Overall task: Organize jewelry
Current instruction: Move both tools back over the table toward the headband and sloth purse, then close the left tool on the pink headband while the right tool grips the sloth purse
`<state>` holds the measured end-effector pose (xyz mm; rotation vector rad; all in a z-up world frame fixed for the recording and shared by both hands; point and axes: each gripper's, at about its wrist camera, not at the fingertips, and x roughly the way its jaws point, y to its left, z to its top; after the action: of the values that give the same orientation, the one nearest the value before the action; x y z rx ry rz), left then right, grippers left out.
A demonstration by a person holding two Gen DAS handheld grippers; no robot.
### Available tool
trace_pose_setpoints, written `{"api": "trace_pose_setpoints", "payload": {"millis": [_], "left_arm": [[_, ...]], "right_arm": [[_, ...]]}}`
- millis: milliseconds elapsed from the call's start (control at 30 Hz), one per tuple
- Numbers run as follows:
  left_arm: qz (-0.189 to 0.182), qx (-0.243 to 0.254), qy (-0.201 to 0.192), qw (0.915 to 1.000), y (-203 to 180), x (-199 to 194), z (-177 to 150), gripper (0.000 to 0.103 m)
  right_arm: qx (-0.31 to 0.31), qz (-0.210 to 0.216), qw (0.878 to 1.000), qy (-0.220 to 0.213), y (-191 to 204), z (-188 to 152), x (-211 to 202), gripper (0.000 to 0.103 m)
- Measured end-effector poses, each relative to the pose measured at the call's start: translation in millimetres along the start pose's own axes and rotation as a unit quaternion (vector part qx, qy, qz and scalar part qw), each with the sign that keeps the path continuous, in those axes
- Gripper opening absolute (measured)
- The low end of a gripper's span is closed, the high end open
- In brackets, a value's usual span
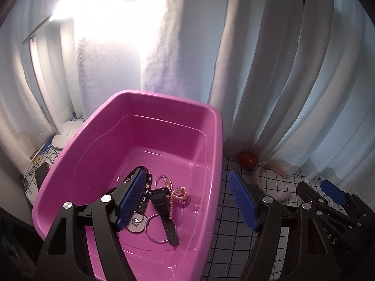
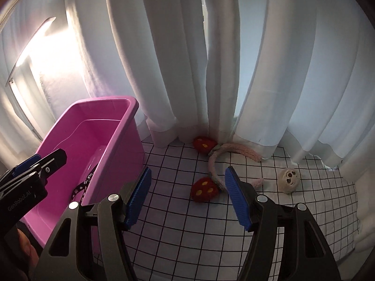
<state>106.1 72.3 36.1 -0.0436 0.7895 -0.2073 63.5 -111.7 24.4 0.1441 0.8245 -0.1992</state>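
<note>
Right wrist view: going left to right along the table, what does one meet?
Left gripper → pink tub → lower strawberry of the headband → cream plush face.

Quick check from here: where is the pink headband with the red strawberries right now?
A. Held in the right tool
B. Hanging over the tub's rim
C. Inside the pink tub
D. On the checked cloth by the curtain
D: the headband lies on the checked cloth at the curtain's foot, outside the pink tub, with the right tool empty.
</note>
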Motion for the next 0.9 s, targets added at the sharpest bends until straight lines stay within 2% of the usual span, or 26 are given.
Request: {"api": "trace_pose_setpoints", "payload": {"millis": [167,400,500,733,900], "left_arm": [[-0.021,0.032,-0.008,0.9992,-59,5,1,0.073],[-0.037,0.048,0.015,0.998,-122,37,-9,0.073],[-0.034,0.052,0.031,0.9976,-145,59,-18,0.073],[-0.014,0.055,0.076,0.9955,-181,126,-38,0.073],[-0.001,0.054,0.109,0.9925,-191,169,-49,0.073]], "right_arm": [[0.023,-0.027,0.999,-0.002,-58,-6,-3,0.062],[0.047,-0.051,0.998,0.003,-131,-2,15,0.063],[0.06,-0.052,0.997,0.024,-162,-5,34,0.063],[0.075,-0.063,0.993,0.069,-215,-20,83,0.063],[0.084,-0.061,0.989,0.101,-240,-27,121,0.063]]}}
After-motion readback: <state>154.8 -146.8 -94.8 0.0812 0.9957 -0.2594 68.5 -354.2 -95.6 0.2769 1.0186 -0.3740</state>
